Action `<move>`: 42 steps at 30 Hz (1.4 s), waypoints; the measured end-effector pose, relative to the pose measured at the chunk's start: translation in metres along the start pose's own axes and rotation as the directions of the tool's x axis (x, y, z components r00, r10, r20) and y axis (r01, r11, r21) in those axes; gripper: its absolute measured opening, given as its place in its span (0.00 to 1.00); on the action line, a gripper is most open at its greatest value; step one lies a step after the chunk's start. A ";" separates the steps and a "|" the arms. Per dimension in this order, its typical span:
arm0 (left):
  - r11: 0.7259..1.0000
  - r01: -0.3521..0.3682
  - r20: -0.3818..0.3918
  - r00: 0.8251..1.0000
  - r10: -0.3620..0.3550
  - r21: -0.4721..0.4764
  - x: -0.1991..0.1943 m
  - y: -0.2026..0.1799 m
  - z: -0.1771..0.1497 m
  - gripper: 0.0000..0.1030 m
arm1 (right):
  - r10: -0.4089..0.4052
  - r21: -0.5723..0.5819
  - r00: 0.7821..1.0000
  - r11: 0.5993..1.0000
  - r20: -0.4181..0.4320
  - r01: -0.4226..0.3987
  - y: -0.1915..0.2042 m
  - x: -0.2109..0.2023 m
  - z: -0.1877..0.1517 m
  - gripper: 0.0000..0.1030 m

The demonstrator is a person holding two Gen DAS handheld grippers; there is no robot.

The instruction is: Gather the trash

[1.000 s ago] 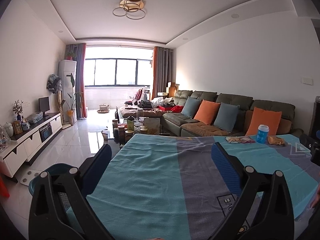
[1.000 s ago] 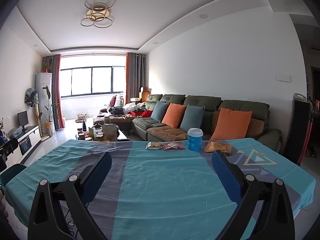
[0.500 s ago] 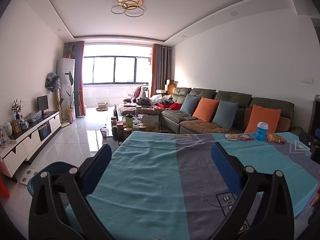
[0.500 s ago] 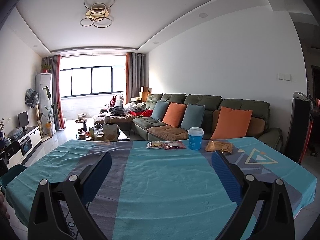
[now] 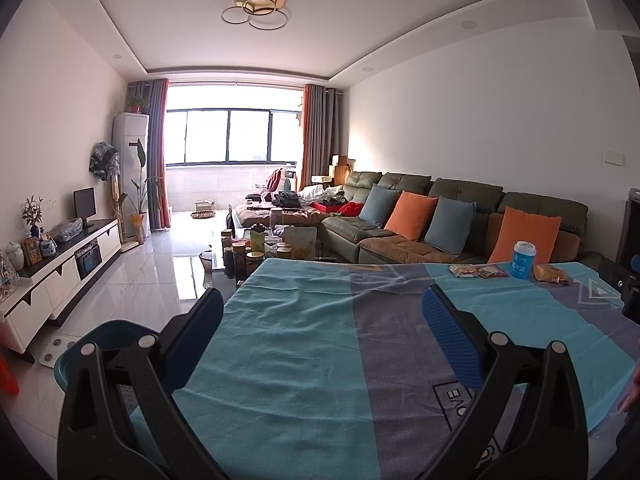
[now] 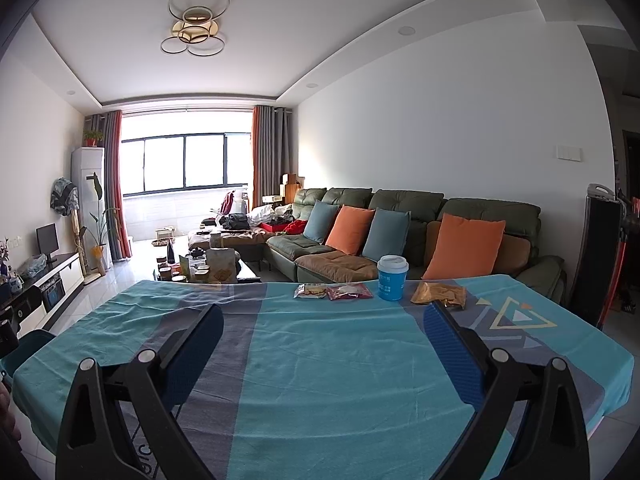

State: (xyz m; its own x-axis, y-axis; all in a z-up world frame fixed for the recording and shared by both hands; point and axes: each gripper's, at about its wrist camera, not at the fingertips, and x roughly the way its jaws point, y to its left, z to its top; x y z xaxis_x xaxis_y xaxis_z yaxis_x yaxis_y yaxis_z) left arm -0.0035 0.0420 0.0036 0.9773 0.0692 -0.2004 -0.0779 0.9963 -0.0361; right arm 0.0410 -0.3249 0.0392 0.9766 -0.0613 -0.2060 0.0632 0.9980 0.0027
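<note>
- Trash sits at surface (image 6: pixel 320 380) far edge: two wrappers (image 6: pixel 334 291), blue cup (image 6: pixel 392 278), yellow packet (image 6: pixel 440 294).
- Left tool (image 5: pixel 322 316) and right tool (image 6: pixel 322 330) both spread, empty, well short of trash.
- Approach step; next move likely calls for a forward reach, right tool nearest.

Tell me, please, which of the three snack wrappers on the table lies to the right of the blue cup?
The crumpled yellow wrapper. The red wrapper and the pale wrapper lie together left of the blue cup.
</note>
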 end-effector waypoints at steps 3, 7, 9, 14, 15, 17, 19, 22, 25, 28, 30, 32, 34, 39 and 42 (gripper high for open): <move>1.000 -0.001 0.001 1.000 0.001 -0.007 -0.001 0.002 -0.001 0.95 | 0.002 0.000 1.000 1.000 -0.003 -0.002 0.001 0.000 0.000 0.94; 1.000 0.002 -0.007 1.000 -0.002 -0.009 -0.001 0.003 -0.001 0.95 | 0.001 0.000 1.000 1.000 -0.001 -0.001 0.001 0.001 -0.001 0.94; 1.000 -0.004 -0.002 1.000 0.004 -0.010 -0.001 0.004 -0.001 0.95 | 0.000 0.002 1.000 1.000 0.000 0.000 0.000 0.002 -0.001 0.94; 1.000 -0.002 0.001 1.000 0.002 -0.011 -0.001 0.005 0.000 0.95 | -0.012 0.006 1.000 1.000 0.004 0.012 -0.002 0.001 -0.002 0.94; 1.000 0.001 0.002 1.000 -0.001 -0.012 -0.001 0.005 0.000 0.95 | -0.014 0.008 1.000 1.000 0.004 0.014 -0.003 0.001 -0.002 0.94; 1.000 0.004 0.004 1.000 -0.004 -0.009 -0.001 0.005 -0.001 0.95 | -0.020 0.011 1.000 1.000 0.007 0.020 -0.004 0.000 -0.002 0.94; 1.000 0.007 0.008 1.000 -0.007 -0.010 -0.002 0.005 -0.001 0.95 | -0.026 0.009 1.000 1.000 0.006 0.026 -0.005 0.001 -0.002 0.94; 1.000 0.006 0.011 1.000 -0.006 -0.009 0.000 0.004 0.000 0.95 | -0.031 0.015 0.999 0.999 0.009 0.031 -0.007 0.000 -0.001 0.94; 1.000 0.004 0.011 1.000 -0.004 -0.009 0.001 0.004 0.001 0.95 | -0.036 0.011 0.999 0.999 0.009 0.036 -0.010 0.001 -0.001 0.94; 1.000 0.001 0.013 1.000 -0.001 -0.004 0.003 0.004 0.002 0.95 | -0.049 0.004 0.999 0.999 0.009 0.049 -0.013 0.004 0.001 0.94; 1.000 0.004 0.013 1.000 -0.004 0.003 0.004 0.002 0.003 0.95 | -0.053 0.009 0.999 0.999 0.010 0.053 -0.017 0.005 0.003 0.94; 1.000 0.006 0.014 1.000 -0.006 -0.001 0.005 0.002 0.003 0.95 | -0.062 0.011 0.998 0.998 0.013 0.062 -0.020 0.005 0.004 0.94; 1.000 0.008 0.009 1.000 -0.008 0.001 0.007 0.002 0.004 0.95 | -0.063 0.023 0.998 0.998 0.005 0.063 -0.024 0.007 0.004 0.94; 1.000 0.000 -0.025 1.000 0.000 -0.003 0.021 0.005 0.009 0.95 | -0.079 0.027 0.997 0.997 -0.009 0.079 -0.031 0.011 0.002 0.94; 1.000 -0.008 -0.111 0.994 0.008 -0.003 0.043 0.009 0.012 0.95 | -0.092 0.022 0.996 0.995 -0.017 0.092 -0.036 0.014 0.002 0.94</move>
State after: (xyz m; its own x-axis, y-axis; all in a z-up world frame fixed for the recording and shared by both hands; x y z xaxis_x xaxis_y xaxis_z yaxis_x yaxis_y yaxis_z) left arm 0.0403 0.0542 0.0068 0.9485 0.0711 -0.3086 -0.0868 0.9955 -0.0374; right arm 0.0532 -0.3622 0.0384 0.9630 -0.1527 -0.2219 0.1578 0.9875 0.0056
